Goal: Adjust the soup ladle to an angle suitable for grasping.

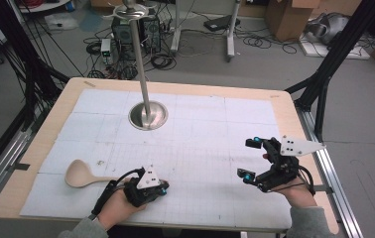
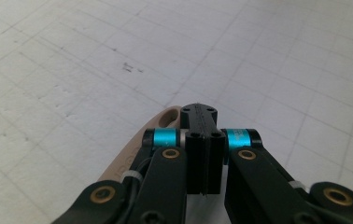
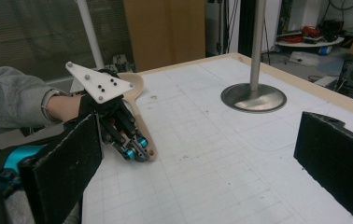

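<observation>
One wooden spoon (image 1: 80, 174) — light, rigid — is lying under the clenched left gripper (image 1: 162, 189); its handle suits gripping. Right gripper (image 1: 250, 158) is gaping, empty.

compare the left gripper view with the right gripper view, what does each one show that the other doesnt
Left gripper view alone: the left claw up close, its jaws pressed together, with the hole at the end of the wooden spoon's handle peeking out beside them.

Right gripper view alone: the right claw with its jaws wide apart, the metal pole on its round base, the spoon's bowl, the person's grey sleeve and a cardboard box.

Both: the spoon and the white gridded table.
</observation>
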`<state>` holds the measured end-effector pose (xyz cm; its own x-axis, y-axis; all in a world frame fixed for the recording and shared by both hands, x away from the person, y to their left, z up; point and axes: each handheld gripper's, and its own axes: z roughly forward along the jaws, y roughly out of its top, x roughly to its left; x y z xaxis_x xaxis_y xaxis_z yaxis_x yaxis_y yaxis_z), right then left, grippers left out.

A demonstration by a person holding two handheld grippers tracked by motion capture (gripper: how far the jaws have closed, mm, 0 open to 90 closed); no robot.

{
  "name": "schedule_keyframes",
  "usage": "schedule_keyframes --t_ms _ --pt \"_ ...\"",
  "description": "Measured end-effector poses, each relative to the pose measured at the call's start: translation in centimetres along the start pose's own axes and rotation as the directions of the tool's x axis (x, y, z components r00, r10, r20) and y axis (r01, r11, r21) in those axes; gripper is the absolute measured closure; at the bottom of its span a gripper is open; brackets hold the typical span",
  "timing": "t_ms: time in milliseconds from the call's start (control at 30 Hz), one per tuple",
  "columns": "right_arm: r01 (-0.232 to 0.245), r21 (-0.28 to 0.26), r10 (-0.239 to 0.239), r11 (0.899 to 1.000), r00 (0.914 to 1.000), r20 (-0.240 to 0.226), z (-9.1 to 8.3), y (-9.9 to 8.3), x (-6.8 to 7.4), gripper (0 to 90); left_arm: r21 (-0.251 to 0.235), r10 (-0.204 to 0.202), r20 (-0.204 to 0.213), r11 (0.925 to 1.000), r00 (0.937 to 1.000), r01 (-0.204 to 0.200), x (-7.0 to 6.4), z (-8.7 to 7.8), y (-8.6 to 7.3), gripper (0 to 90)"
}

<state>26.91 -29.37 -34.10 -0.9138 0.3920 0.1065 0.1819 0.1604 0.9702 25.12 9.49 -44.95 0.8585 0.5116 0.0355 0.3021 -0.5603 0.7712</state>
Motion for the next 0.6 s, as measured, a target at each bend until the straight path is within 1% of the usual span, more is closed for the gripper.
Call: schedule_keyframes --t_ms 67,100,133,167,200,233,267,433,500,567,600 --pt "-0.003 0.000 0.003 1.000 1.0000 -0.001 0.0 0.0 0.0 0.0 -0.002 -0.006 -0.004 1.0000 1.0000 0.006 0.1 0.0 0.0 89.9" --pt "0.002 -0.001 -0.002 1.000 1.0000 -0.001 0.0 0.0 0.0 0.0 0.000 -0.006 -0.016 1.0000 0.9998 0.006 0.3 0.0 0.0 89.9" --pt "-0.001 0.001 0.001 1.000 1.0000 -0.001 -0.1 0.0 0.0 0.0 -0.002 -0.015 -0.031 0.9999 0.9994 0.015 0.5 0.0 0.0 89.9" --pt "-0.001 0.001 0.001 1.000 1.0000 -0.001 -0.1 0.0 0.0 0.0 -0.002 -0.015 -0.031 0.9999 0.9994 0.015 0.5 0.0 0.0 89.9" --pt "-0.001 0.002 0.001 1.000 1.0000 -0.001 -0.1 0.0 0.0 0.1 -0.002 -0.023 -0.048 0.9997 0.9986 0.023 0.9 0.1 -0.1 89.9" --pt "-0.001 0.002 0.001 1.000 1.0000 -0.001 -0.1 0.0 0.0 0.1 -0.002 -0.023 -0.048 0.9997 0.9986 0.023 0.9 0.1 -0.1 89.9" --pt "0.001 0.000 -0.001 1.000 1.0000 0.000 0.0 0.0 0.0 0.0 -0.001 -0.038 -0.060 0.9993 0.9975 0.038 1.3 0.1 -0.1 89.9" --pt "-0.003 0.003 0.003 1.000 1.0000 -0.003 0.0 -0.1 -0.1 0.0 -0.005 -0.050 -0.072 0.9987 0.9962 0.050 1.7 0.1 0.0 89.9" --pt "-0.006 0.007 0.006 1.000 1.0000 -0.005 0.1 -0.1 -0.1 0.0 -0.008 -0.051 -0.086 0.9987 0.9950 0.050 2.0 0.2 0.0 89.9" --pt "-0.006 0.006 0.006 1.000 1.0000 -0.005 0.1 -0.1 -0.1 0.0 -0.014 -0.058 -0.090 0.9983 0.9943 0.057 2.2 0.3 -0.1 89.9" --pt "0.002 0.002 -0.002 1.000 1.0000 -0.002 0.1 -0.1 -0.1 0.0 -0.016 -0.061 -0.097 0.9981 0.9934 0.060 2.4 0.3 -0.1 89.9"
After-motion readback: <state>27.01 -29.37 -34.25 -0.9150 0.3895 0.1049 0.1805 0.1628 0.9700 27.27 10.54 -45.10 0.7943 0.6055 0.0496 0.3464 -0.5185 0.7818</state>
